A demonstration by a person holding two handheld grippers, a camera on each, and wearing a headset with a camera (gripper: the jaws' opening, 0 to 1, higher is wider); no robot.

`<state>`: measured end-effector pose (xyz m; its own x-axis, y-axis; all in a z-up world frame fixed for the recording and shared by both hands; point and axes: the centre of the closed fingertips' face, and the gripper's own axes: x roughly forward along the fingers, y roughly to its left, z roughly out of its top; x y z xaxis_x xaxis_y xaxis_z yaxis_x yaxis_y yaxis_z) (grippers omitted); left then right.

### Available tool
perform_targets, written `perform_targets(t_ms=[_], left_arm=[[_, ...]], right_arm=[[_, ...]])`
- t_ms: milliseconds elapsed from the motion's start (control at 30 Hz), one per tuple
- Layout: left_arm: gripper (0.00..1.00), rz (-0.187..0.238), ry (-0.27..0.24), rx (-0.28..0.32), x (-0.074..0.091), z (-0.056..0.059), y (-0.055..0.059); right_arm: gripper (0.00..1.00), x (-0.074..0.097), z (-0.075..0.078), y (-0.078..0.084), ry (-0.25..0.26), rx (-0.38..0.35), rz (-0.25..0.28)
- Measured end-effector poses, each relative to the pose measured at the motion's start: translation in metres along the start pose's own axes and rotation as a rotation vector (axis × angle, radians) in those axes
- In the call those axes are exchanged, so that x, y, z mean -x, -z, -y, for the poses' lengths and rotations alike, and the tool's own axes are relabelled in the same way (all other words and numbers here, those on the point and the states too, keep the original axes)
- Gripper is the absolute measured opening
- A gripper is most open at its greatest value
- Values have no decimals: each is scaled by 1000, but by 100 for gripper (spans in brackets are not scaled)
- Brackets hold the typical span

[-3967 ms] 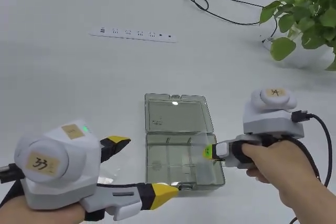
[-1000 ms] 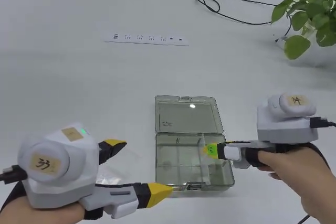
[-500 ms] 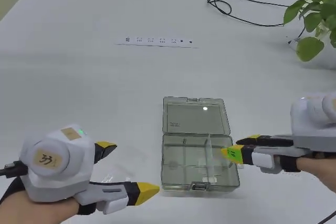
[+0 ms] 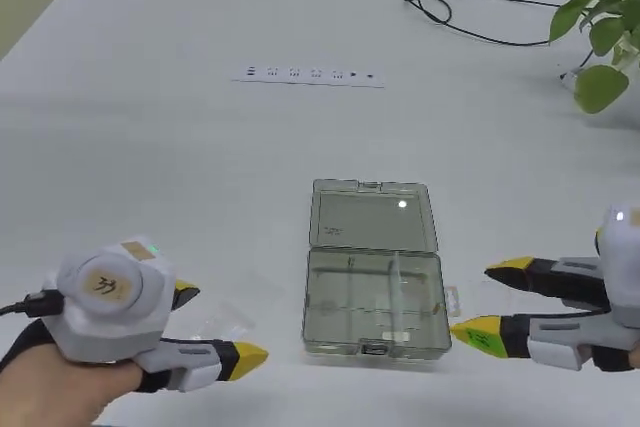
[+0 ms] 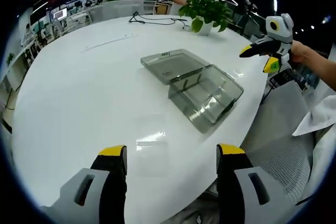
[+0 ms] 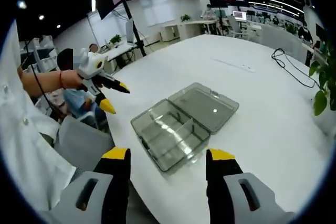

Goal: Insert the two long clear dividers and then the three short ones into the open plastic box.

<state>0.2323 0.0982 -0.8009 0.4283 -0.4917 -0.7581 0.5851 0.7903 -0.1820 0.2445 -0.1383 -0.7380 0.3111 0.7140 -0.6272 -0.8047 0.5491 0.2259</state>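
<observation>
The open smoky-clear plastic box (image 4: 330, 345) lies mid-table, its lid (image 4: 372, 215) flat behind the base. Clear dividers (image 4: 396, 282) stand inside the base. My right gripper (image 4: 490, 299) is open and empty just right of the box, apart from it. The right gripper view looks along the open right gripper (image 6: 168, 155) at the box (image 6: 157, 158). My left gripper (image 4: 218, 325) is open at the lower left. Loose clear dividers (image 5: 151, 139) lie flat on the table just ahead of the left gripper (image 5: 171, 153).
A white power strip (image 4: 308, 74) lies at the far middle of the white table. A black cable (image 4: 470, 7) and a green plant (image 4: 605, 37) sit at the far right. The table's edge runs close behind both grippers.
My right gripper has drawn back out of the box to the right and now stands open and empty. The left gripper has sunk slightly. The head camera has shifted.
</observation>
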Motion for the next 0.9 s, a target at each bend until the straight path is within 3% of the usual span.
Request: perform_targets(t_ms=[67,333,533,667,900], left_arm=[[69,-6,-6,-1,-3,-2,1],[63,-108,-33,23,-15,-13,20],[60,-167,-55,42,-23,-17,22],[56,-217,-73,36,-28,-19,26],[52,-261,-108,30,-33,-23,30]], right_arm=[[62,3,1,3,-4,30,9],[69,7,5,20,-12,87,3],[70,10,1,23,-8,89,19],[77,11,-1,27,-10,101,25],[78,12,-3,28,-15,128,28]])
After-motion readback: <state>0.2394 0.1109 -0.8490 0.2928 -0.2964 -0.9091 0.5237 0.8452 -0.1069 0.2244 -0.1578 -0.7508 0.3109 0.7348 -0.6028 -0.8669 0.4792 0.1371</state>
